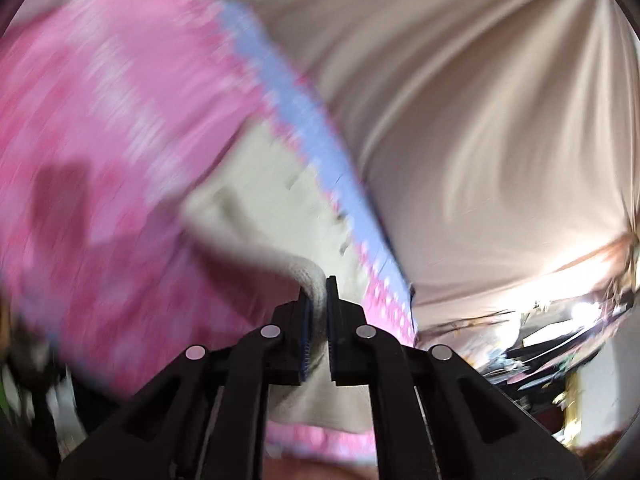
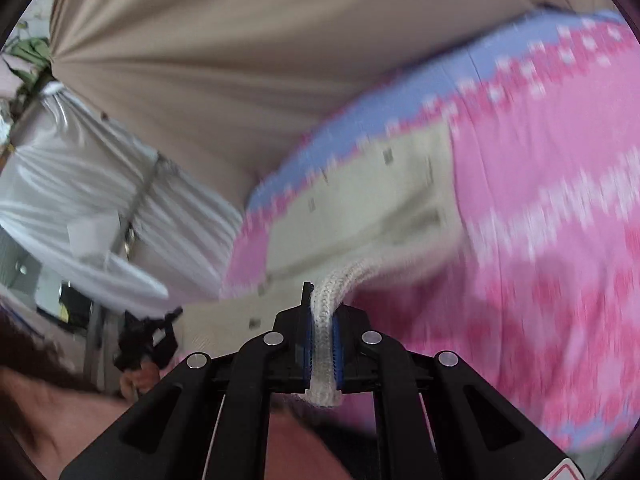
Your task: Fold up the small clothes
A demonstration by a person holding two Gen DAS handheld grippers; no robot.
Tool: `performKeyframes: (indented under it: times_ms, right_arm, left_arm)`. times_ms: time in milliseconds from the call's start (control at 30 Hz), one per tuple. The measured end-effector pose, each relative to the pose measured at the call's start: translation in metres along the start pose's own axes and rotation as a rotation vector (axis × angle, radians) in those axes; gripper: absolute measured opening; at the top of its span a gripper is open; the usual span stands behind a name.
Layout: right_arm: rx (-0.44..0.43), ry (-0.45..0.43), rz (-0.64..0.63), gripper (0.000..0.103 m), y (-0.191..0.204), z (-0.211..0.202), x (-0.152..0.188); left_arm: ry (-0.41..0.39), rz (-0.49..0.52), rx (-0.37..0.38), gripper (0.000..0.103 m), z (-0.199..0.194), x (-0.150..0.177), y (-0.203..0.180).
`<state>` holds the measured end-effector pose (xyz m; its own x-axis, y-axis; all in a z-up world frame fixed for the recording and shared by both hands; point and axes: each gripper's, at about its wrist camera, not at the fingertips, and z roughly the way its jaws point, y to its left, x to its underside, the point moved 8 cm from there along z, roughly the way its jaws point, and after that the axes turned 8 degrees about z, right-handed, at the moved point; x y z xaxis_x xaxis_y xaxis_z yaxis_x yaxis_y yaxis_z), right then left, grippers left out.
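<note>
right tool (image 2: 322, 320) pinching sweater (image 2: 560, 200), hand (image 2: 140, 376) visible

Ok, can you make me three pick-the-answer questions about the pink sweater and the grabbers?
1. Which part of the sweater does the right gripper hold?
A. the cream knit edge
B. the blue band
C. a button

2. What colour is the band along the sweater's edge?
A. green
B. blue
C. black

3. How is the left gripper?
A. wide open
B. shut on nothing
C. shut on the sweater

Answers:
1. A, a cream ribbed edge runs between the pads.
2. B, a pale blue band borders the pink.
3. C, cream cloth is pinched between its fingers.
</note>
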<state>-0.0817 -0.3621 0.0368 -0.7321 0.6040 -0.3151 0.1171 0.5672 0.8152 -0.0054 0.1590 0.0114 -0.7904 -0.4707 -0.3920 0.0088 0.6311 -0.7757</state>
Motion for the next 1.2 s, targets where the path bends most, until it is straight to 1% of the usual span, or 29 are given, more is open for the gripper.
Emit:
performKeyframes:
  times_ms: [67,100,133,167,200,233,267,333,367,400,467,533,567,600,633,667,700,733,767,800,833,867,900,967,1000,1033,1100,1167,1200]
  right_arm:
    - [-0.046,-0.062,0.058,0.007,-0.002,0.025,-0.042]
    - [-0.048,-0.087,0.071,0.007,-0.007,0.037,-0.062]
    - [-0.034,-0.105,0.081,0.007,-0.012,0.053,-0.080]
    - [-0.019,-0.118,0.100,0.007,-0.019,0.071,-0.098]
    - [-0.006,-0.123,0.130,0.008,-0.025,0.083,-0.113]
    - [0.003,-0.126,0.172,0.008,-0.034,0.097,-0.124]
    - [0.029,-0.130,0.214,0.008,-0.048,0.117,-0.137]
    - [0.098,-0.124,0.261,0.009,-0.070,0.148,-0.151]
    - [0.132,-0.100,0.292,0.010,-0.086,0.171,-0.156]
    - [0.166,-0.083,0.314,0.014,-0.098,0.186,-0.157]
    - [0.242,-0.048,0.328,0.016,-0.119,0.213,-0.161]
    - [0.285,-0.043,0.314,0.022,-0.129,0.221,-0.163]
    - [0.272,-0.050,0.310,0.027,-0.129,0.221,-0.164]
    - [0.246,-0.069,0.308,0.031,-0.126,0.216,-0.165]
    - [0.230,-0.091,0.303,0.034,-0.124,0.210,-0.167]
    - [0.216,-0.141,0.292,0.046,-0.120,0.197,-0.169]
    - [0.207,-0.193,0.281,0.056,-0.115,0.183,-0.169]
    - [0.197,-0.217,0.269,0.056,-0.111,0.174,-0.168]
    - [0.210,-0.222,0.244,0.056,-0.106,0.166,-0.164]
    - [0.254,-0.209,0.210,0.056,-0.105,0.162,-0.157]
    - [0.304,-0.192,0.172,0.056,-0.104,0.161,-0.151]
    - [0.388,-0.159,0.105,0.057,-0.105,0.162,-0.141]
    - [0.471,-0.116,0.041,0.058,-0.109,0.164,-0.128]
    - [0.546,-0.038,-0.017,0.059,-0.117,0.168,-0.104]
    - [0.556,-0.004,-0.026,0.059,-0.121,0.169,-0.090]
    - [0.565,0.022,-0.027,0.060,-0.126,0.168,-0.078]
    - [0.581,0.057,-0.002,0.069,-0.140,0.171,-0.055]
    - [0.570,0.088,0.052,0.070,-0.154,0.175,-0.038]
    - [0.554,0.098,0.096,0.070,-0.159,0.179,-0.033]
  left_arm:
    - [-0.040,0.060,0.009,0.005,0.028,-0.041,-0.013]
    - [-0.058,0.080,-0.010,0.005,0.041,-0.058,-0.016]
    - [-0.063,0.090,-0.013,0.005,0.057,-0.074,-0.017]
    - [-0.077,0.095,-0.036,0.005,0.076,-0.091,-0.015]
    - [-0.069,0.091,-0.054,0.005,0.100,-0.105,-0.011]
    - [-0.063,0.093,-0.080,0.005,0.122,-0.117,-0.005]
    - [-0.056,0.101,-0.122,0.005,0.144,-0.126,0.001]
    - [-0.024,0.105,-0.195,0.005,0.186,-0.139,0.017]
    - [-0.009,0.092,-0.214,0.005,0.203,-0.141,0.025]
    - [0.011,0.083,-0.234,0.006,0.224,-0.145,0.031]
    - [0.051,0.071,-0.303,0.006,0.258,-0.146,0.051]
    - [0.075,0.060,-0.350,0.010,0.276,-0.145,0.068]
    - [0.079,0.055,-0.380,0.011,0.280,-0.145,0.075]
    - [0.070,0.055,-0.392,0.013,0.278,-0.145,0.079]
    - [0.037,0.049,-0.391,0.015,0.270,-0.148,0.082]
    - [0.002,0.039,-0.394,0.025,0.263,-0.153,0.085]
    - [-0.032,0.027,-0.400,0.039,0.253,-0.156,0.088]
    - [-0.063,0.018,-0.409,0.041,0.239,-0.157,0.089]
    - [-0.070,0.031,-0.398,0.041,0.234,-0.157,0.087]
    - [-0.054,0.073,-0.380,0.041,0.229,-0.154,0.081]
    - [-0.037,0.114,-0.382,0.042,0.228,-0.150,0.077]
    - [-0.009,0.173,-0.406,0.050,0.225,-0.141,0.073]
    - [0.021,0.214,-0.448,0.062,0.223,-0.132,0.075]
    - [0.061,0.235,-0.523,0.063,0.224,-0.117,0.087]
    - [0.081,0.218,-0.544,0.063,0.220,-0.108,0.097]
    - [0.094,0.195,-0.548,0.063,0.217,-0.100,0.104]
    - [0.151,0.125,-0.561,0.063,0.211,-0.078,0.125]
    - [0.184,0.079,-0.562,0.063,0.208,-0.062,0.137]
    - [0.174,0.059,-0.551,0.063,0.206,-0.058,0.138]
